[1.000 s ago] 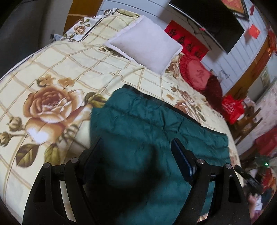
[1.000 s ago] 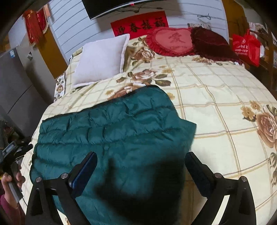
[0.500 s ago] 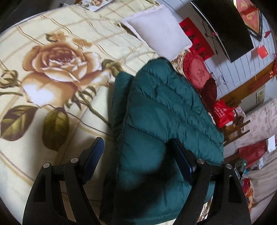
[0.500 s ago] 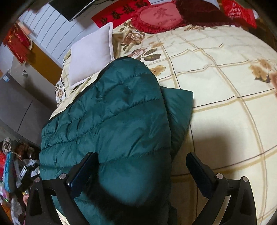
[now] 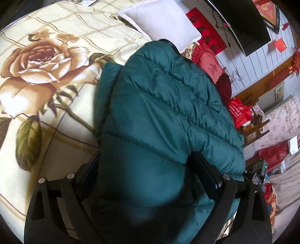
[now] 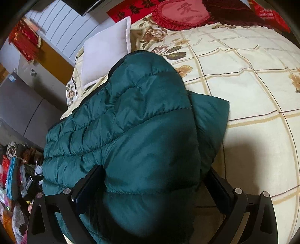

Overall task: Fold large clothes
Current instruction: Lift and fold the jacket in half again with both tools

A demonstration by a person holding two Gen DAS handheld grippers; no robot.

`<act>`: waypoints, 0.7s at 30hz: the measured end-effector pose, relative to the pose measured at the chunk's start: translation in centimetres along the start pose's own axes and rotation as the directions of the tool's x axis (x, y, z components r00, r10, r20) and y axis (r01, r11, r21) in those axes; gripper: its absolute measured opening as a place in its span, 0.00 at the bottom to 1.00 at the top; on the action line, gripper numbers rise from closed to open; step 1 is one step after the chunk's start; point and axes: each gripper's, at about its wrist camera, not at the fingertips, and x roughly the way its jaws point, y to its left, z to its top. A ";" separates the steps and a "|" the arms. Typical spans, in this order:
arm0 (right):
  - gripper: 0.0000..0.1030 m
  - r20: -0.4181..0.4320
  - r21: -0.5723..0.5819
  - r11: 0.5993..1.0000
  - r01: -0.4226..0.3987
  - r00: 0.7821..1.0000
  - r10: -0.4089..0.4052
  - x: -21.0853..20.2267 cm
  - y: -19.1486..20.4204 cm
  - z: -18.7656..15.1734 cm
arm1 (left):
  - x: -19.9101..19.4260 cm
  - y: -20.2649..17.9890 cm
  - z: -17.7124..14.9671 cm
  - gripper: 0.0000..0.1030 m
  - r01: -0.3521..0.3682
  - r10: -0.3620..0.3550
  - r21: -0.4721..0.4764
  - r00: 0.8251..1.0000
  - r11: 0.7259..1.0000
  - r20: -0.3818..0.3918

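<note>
Clearly the teal puffer jacket fills the middle of both views, a thick quilted layer bulging up over a flatter layer whose corner sticks out at centre right of the right wrist view. It lies on the floral bedspread, its far edge just short of the white pillow at upper centre left.

Padding swells between the fingers of the left gripper at the bottom of its frame, and likewise in the right gripper. Both sets of fingers stand wide apart with fabric bunched between them and against their inner faces, so each seems to be carrying the fold's edge, though whether they truly clamp it I cannot tell; the contact is hidden under the bulge.

My judgement is that the fold is mid-way, the lifted half not yet laid flat. The slick, springy shell could slide out of such a wide hold and flop back. If one side leads the other, the edges will land skewed, leaving that protruding corner uncovered. Trapped air may also puff the stack open once it is let go.

Red cushions sit beyond, at the top of the frame.
</note>
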 end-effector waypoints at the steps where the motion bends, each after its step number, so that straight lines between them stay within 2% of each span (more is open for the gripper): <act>1: 1.00 -0.005 -0.002 1.000 -0.009 1.000 0.009 0.1 0.1 0.0 | 0.1 -0.2 0.0 0.91 0.001 -0.001 0.001 1.000 1.000 -0.003; 3: 0.99 -0.021 -0.018 0.999 -0.045 0.999 0.045 0.3 0.8 -0.4 | 0.2 -0.4 -0.1 0.91 0.007 -0.006 0.010 1.000 1.000 -0.012; 5: 0.82 -0.002 -0.055 0.998 -0.029 1.000 0.029 0.0 1.9 -0.9 | 0.3 -0.8 -0.2 0.86 0.006 -0.005 0.030 1.000 1.000 -0.009; 6: 0.78 0.015 -0.074 0.997 -0.010 1.000 0.011 -0.3 2.5 -1.1 | 0.1 -1.1 -0.3 0.80 0.008 -0.008 0.044 1.000 0.999 0.000; 8: 0.63 0.040 -0.092 0.996 0.005 0.999 -0.001 -1.0 3.3 -1.4 | -0.4 -1.6 -0.5 0.71 0.008 -0.009 0.068 1.000 0.998 0.016; 10: 0.54 0.064 -0.101 0.995 0.005 0.998 0.001 -1.9 3.9 -1.7 | -0.9 -2.0 -0.6 0.60 0.012 -0.014 0.082 0.999 0.997 0.028; 11: 0.49 0.076 -0.099 0.995 -0.003 0.997 0.011 -2.5 4.1 -1.8 | -1.3 -2.1 -0.6 0.58 0.016 -0.019 0.087 0.999 0.996 0.031; 13: 0.43 0.091 -0.101 0.995 -0.018 0.995 0.027 -3.5 4.6 -2.0 | -2.2 -2.4 -0.7 0.49 0.032 -0.036 0.094 0.999 0.995 0.038; 16: 0.40 0.107 -0.118 0.992 -0.033 0.993 0.046 -5.2 5.9 -2.6 | -3.6 -2.8 -1.0 0.45 0.062 -0.066 0.102 0.997 0.993 0.038; 21: 0.39 0.101 -0.137 0.989 -0.061 0.992 0.075 -7.9 7.8 -4.3 | -6.8 -3.6 -2.7 0.43 0.100 -0.105 0.139 0.994 0.985 0.029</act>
